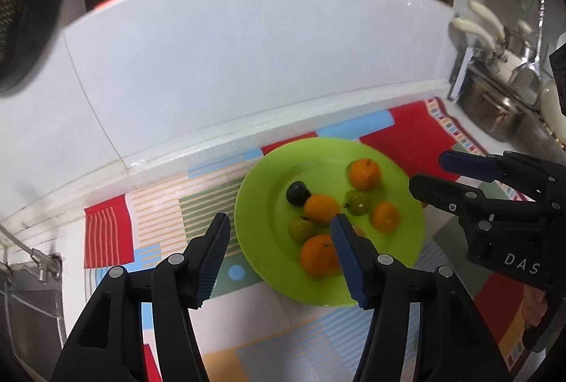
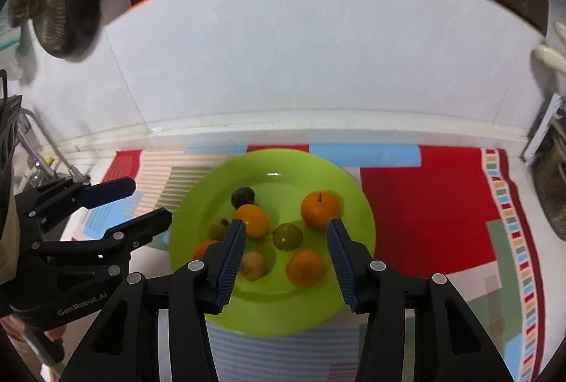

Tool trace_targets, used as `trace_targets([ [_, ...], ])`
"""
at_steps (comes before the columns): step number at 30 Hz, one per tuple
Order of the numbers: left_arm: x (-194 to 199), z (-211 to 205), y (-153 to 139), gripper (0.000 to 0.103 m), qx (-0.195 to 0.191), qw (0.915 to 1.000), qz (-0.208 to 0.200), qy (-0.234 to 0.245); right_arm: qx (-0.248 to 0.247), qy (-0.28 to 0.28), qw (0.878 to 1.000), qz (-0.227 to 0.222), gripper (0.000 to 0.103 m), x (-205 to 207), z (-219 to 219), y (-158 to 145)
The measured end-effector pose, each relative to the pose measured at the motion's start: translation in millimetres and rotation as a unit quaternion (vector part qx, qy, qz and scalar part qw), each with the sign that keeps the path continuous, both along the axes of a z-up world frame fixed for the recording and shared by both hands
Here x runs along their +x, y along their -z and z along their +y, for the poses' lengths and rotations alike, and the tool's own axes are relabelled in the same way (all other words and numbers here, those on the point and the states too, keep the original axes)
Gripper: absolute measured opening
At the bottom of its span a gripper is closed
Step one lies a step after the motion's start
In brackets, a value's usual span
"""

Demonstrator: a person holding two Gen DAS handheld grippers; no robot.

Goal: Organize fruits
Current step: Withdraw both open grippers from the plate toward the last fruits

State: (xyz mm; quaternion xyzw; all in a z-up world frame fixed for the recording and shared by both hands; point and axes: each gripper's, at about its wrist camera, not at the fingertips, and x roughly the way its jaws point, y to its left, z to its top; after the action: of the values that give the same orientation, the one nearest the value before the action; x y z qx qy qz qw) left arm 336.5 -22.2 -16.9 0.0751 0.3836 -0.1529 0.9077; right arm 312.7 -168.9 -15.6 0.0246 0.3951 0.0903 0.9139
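Observation:
A lime green plate [image 1: 254, 223] [image 2: 339, 177] sits on a patterned cloth and holds several fruits: oranges [image 1: 364, 174] [image 2: 320, 209], green fruits [image 1: 358, 202] [image 2: 287, 236], a dark plum [image 1: 298, 192] [image 2: 243, 197] and a pale brown fruit [image 2: 253, 265]. My left gripper [image 1: 279, 237] is open and empty above the plate's near left side; it also shows in the right wrist view [image 2: 148, 205]. My right gripper [image 2: 284, 244] is open and empty above the fruits; it also shows in the left wrist view [image 1: 428, 173].
The colourful cloth [image 1: 155, 215] [image 2: 428, 205] covers a white counter against a white tiled wall [image 1: 247, 63]. A rack with pots and utensils [image 1: 495, 81] stands at the right. A sink with a faucet [image 1: 39, 261] [image 2: 39, 152] lies at the left.

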Motion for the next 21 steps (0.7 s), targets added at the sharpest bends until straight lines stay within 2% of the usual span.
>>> trace_targets([
  [4,-24.9,-2.0,-16.2,0.069,-0.002,0.9997,-0.026,0.005,-0.002,0.011,1.000,-0.029,0.060,-23.8,-4.2,-18.3],
  [7,-41.8,-3.9,-27.0,0.073,-0.004,0.9990,-0.043,0.007,-0.001,0.018,0.999,-0.048,0.064,-42.9,-8.7,-30.3],
  [15,-82.9,-11.1,-40.1,0.080,-0.012,0.9978,-0.063,0.018,-0.012,0.031,0.996,-0.082,0.069,-88.5,-16.6,-48.8],
  [21,-109.6,-19.2,-34.1,0.082,-0.008,0.9969,-0.071,0.034,-0.032,0.035,0.994,-0.100,0.072,-118.6,-20.4,-51.3],
])
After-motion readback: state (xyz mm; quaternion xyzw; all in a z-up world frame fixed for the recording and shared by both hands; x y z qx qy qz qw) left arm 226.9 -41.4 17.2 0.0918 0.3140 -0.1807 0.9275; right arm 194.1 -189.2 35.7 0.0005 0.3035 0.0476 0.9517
